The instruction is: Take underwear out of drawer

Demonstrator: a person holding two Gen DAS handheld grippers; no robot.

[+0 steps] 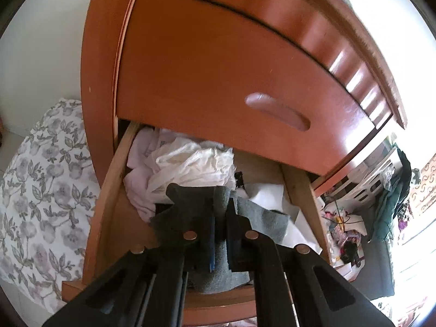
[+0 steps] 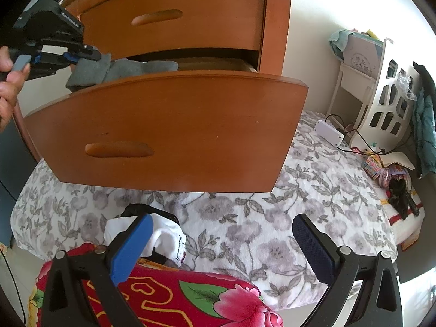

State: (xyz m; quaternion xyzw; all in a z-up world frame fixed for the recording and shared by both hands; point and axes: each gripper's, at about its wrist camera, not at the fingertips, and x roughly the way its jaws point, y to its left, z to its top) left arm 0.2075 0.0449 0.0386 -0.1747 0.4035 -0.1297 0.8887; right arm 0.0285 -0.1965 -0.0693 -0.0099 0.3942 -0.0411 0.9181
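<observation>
Floral bedding (image 2: 272, 231) spreads below an orange-brown dresser whose lower drawer (image 2: 169, 128) stands pulled out. Inside it, the left gripper (image 1: 220, 234) is clamped on grey underwear (image 1: 261, 218), which drapes rightward across white clothes (image 1: 190, 163). Lifting up and back should clear the drawer front. The right gripper (image 2: 220, 245) hangs wide and empty over the bed, well apart.

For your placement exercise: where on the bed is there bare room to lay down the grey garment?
Free: floral bedspread between the open drawer front and the red blanket. Crowded: white and black clothes by the right gripper; the clutter beside the white shelf.
</observation>
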